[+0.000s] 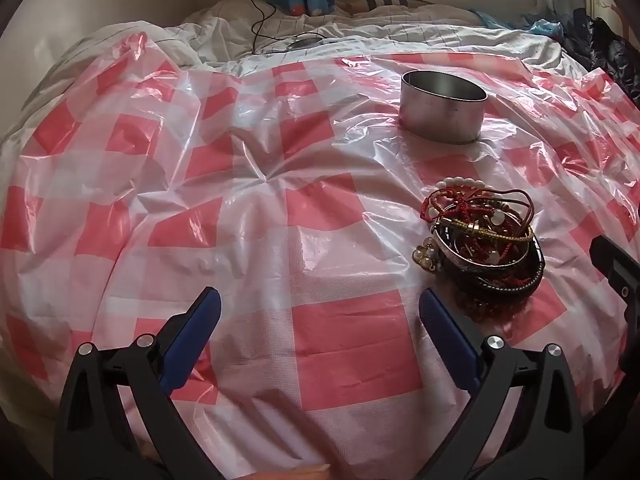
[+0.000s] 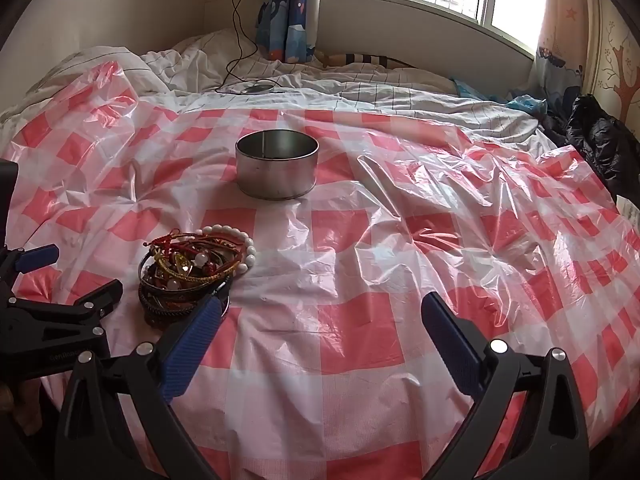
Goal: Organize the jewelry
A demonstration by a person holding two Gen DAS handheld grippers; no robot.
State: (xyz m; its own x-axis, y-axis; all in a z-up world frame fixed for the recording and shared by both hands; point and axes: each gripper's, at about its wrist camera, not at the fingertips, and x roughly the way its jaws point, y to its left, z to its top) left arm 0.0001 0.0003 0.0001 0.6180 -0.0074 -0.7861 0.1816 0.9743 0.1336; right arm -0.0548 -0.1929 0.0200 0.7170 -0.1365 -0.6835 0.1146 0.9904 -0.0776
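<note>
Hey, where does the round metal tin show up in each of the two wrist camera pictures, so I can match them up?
Left wrist view: the metal tin stands upper right of centre, beyond the jewelry pile.
Right wrist view: the metal tin stands upper left of centre, again beyond the jewelry pile.
Shared landmark: the black cable trailing down onto the white bedding behind the checked plastic sheet.

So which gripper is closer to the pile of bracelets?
About even. The left gripper has the bracelet pile just past its right finger; the right gripper has it by its left finger.
</note>
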